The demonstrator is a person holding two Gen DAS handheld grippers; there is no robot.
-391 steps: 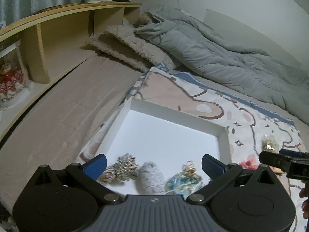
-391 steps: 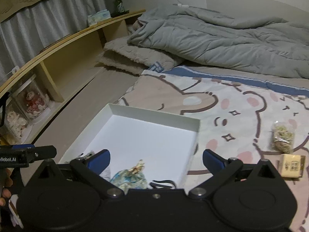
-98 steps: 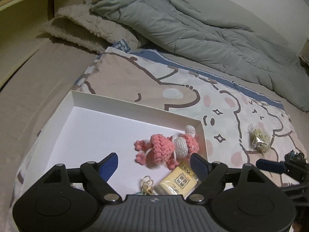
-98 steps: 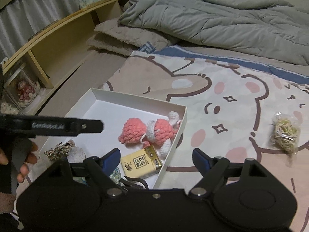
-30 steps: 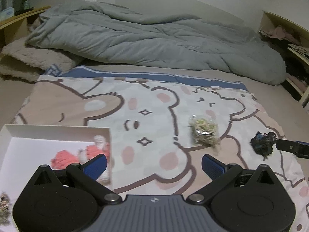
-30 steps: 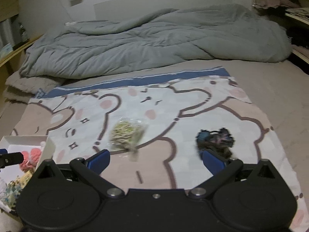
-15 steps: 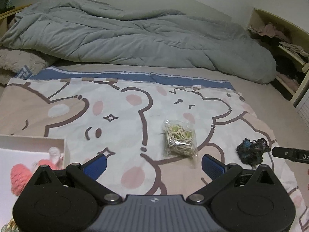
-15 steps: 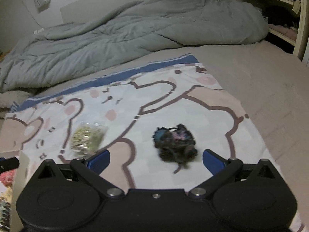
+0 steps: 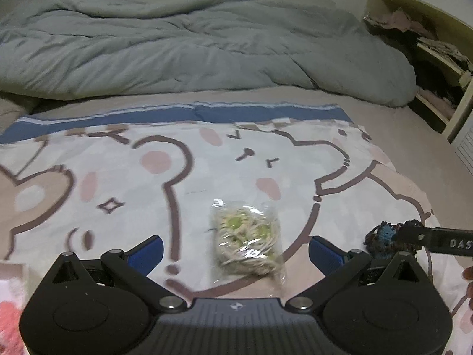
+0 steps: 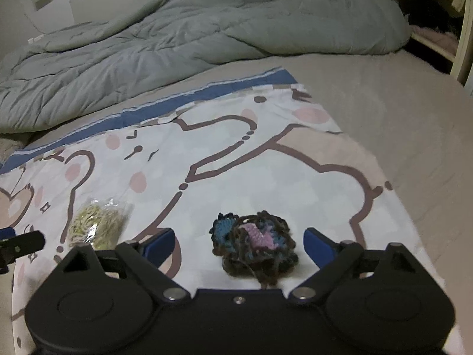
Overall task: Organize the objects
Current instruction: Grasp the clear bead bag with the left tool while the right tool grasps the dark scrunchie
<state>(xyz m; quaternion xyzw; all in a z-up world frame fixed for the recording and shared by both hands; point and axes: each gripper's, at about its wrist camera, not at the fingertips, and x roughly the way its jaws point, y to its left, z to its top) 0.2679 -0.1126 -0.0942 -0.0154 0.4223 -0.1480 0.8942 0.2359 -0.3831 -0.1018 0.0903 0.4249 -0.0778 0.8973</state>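
Left gripper [image 9: 236, 250] spread wide, bag of rubber bands [image 9: 246, 241] lying on the bear blanket [image 9: 147, 183] between its blue fingers. Right gripper [image 10: 239, 245] likewise wide, framing a dark crocheted bundle [image 10: 254, 244]. Possibly pink yarn toy [image 9: 10, 331] at lower left, blurred. Grey duvet [image 9: 192, 50] heaped behind.

1. A bed [image 10: 384, 112] with a taupe sheet fills the room.
2. A rumpled grey duvet [image 9: 177, 44] lies along its far side.
3. A bear-print blanket [image 9: 207, 159] is spread in front.
4. A pale wooden shelf [image 9: 455, 88] stands at the right.
5. Light is dim.
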